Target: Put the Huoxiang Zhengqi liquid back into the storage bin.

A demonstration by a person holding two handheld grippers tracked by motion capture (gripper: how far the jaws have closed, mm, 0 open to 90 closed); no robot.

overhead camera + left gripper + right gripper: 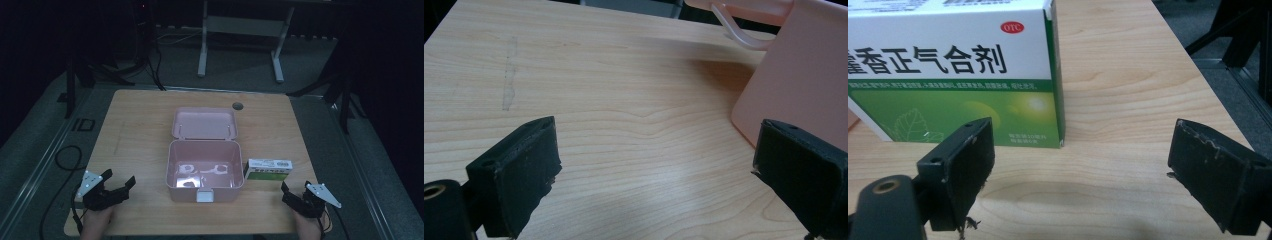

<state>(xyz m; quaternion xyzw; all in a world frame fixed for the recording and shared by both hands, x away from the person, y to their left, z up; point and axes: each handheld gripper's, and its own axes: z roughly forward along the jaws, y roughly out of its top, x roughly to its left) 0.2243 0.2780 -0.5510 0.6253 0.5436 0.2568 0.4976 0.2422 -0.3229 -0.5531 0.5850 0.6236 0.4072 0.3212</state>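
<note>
Here, from the high view, your two hands rest at the near edge of the wooden table, one at each corner. Your left gripper sits just left of the pink box, jaws spread wide and holding nothing, pointing toward the box's near left corner. Your right gripper lies near the table's right corner, jaws likewise apart and empty, aimed up toward the medicine carton. That carton, white on top with a green front, lies flat just beside the pink box's right wall, its long axis running left to right across the table and its green face turned toward you. The pink box stands open, its lid thrown back behind it, with pale pieces lying inside; what they are is not clear. In the left gripper view, your left gripper shows both black jaws well apart over bare wood, gripping nothing; the right-hand jaw sits close to the pink box's wall, though contact cannot be made out. In the right gripper view, your right gripper is open as wide as it goes, empty, with the medicine carton just ahead of the left-hand jaw, apart from it, its printed green and white face toward the camera and its long side running across the frame.
</note>
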